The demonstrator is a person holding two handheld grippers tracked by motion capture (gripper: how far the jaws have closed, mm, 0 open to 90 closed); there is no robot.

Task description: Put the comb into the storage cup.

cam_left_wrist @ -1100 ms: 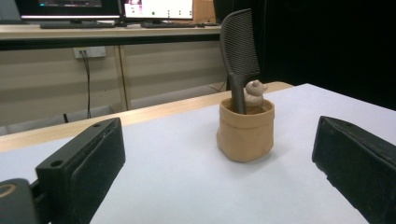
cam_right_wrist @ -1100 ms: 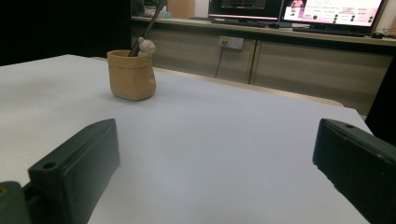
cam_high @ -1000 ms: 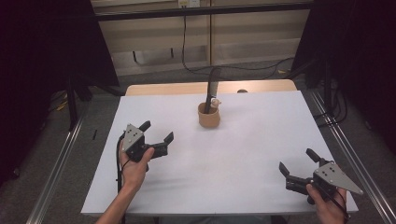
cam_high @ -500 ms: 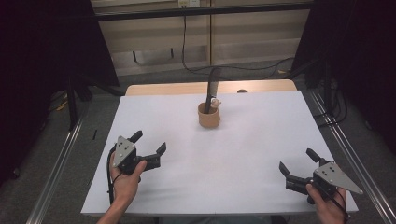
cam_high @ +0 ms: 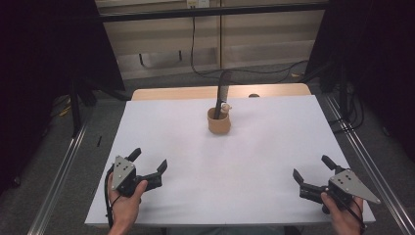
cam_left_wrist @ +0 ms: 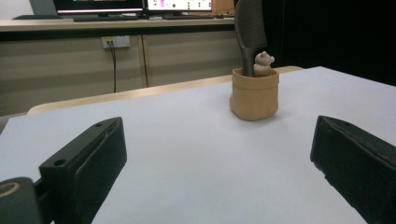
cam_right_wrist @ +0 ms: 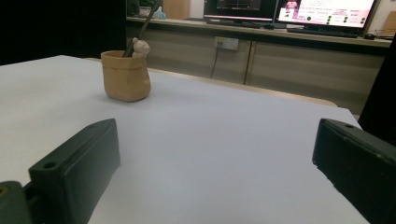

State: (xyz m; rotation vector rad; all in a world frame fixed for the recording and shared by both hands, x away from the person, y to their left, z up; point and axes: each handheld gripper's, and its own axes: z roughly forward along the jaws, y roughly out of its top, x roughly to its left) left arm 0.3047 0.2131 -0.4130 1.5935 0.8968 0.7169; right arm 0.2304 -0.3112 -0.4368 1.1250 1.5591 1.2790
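Observation:
A tan pouch-shaped cup (cam_high: 219, 122) (cam_left_wrist: 254, 94) (cam_right_wrist: 126, 75) stands upright at the far middle of the white table (cam_high: 254, 147). A dark comb-like tool (cam_high: 222, 93) (cam_left_wrist: 249, 28) and a small beige bear figure (cam_high: 225, 108) (cam_left_wrist: 263, 64) (cam_right_wrist: 140, 47) stick out of it. My left gripper (cam_high: 148, 159) (cam_left_wrist: 219, 168) rests at the near left of the table, open and empty, pointing toward the cup. My right gripper (cam_high: 311, 167) (cam_right_wrist: 219, 163) lies at the near right, open and empty, also facing the cup.
A wooden strip (cam_high: 195, 93) runs along the table's far edge. Metal rails (cam_high: 63, 166) flank both sides. Cables (cam_high: 254, 71) lie on the floor behind. A bench with monitors (cam_right_wrist: 299, 11) stands beyond the table.
My left gripper has drawn back toward the near left corner of the table, staying open. The right gripper has not moved.

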